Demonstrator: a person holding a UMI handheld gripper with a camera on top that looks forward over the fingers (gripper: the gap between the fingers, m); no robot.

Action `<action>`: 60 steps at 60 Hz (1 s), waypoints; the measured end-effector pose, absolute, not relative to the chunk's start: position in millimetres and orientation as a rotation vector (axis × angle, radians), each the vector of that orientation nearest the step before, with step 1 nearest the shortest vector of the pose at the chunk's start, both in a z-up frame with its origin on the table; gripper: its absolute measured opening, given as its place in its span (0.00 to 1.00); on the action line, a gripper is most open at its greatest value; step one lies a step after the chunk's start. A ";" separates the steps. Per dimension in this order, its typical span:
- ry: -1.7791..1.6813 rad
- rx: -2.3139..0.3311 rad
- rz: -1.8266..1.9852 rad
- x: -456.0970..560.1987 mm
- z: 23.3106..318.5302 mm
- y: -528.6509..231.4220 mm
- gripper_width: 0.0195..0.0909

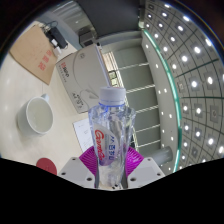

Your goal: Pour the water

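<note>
While the view is tipped sideways, these points can be read from it:

Bottle position: a clear plastic water bottle (111, 135) stands between the two fingers of the gripper (110, 170), rising ahead of them with its pale cap (111, 96) at the far end.
Grip: both fingers are closed against the bottle's lower body, with the pink pads (97, 160) showing through the clear plastic and at either side of it.
Bottle label: a band with red and blue print wraps the lower part, too small to read.
Bottle base: cut off from sight below the fingers.
Water level: cannot be told through the clear wall.
Cup: a white cup (37, 114) sits on the pale table (30, 85), well apart from the bottle and off to one side of the fingers.
Paper items: a brown bag or envelope (36, 55) and a white printed box (80, 70) lie beyond the cup; their print is unreadable.
Background: windows and a ceiling of small lights (185, 60) curve behind the bottle.
</note>
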State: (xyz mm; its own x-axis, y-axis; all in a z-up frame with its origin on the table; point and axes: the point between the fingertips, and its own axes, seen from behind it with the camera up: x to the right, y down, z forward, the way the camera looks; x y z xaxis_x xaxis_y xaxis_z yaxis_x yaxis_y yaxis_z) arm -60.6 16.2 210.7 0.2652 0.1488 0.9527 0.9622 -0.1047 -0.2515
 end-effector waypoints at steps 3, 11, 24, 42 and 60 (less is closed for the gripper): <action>-0.982 -1.572 -0.846 -61.4 214.9 12.2 0.18; -0.742 -1.711 -0.461 -65.8 213.8 3.7 0.18; -0.447 -1.904 -0.048 -47.2 161.0 -8.2 0.17; -0.321 -2.012 0.207 -47.1 83.6 -19.8 0.18; -0.302 -2.012 0.221 -43.8 78.3 -27.5 0.65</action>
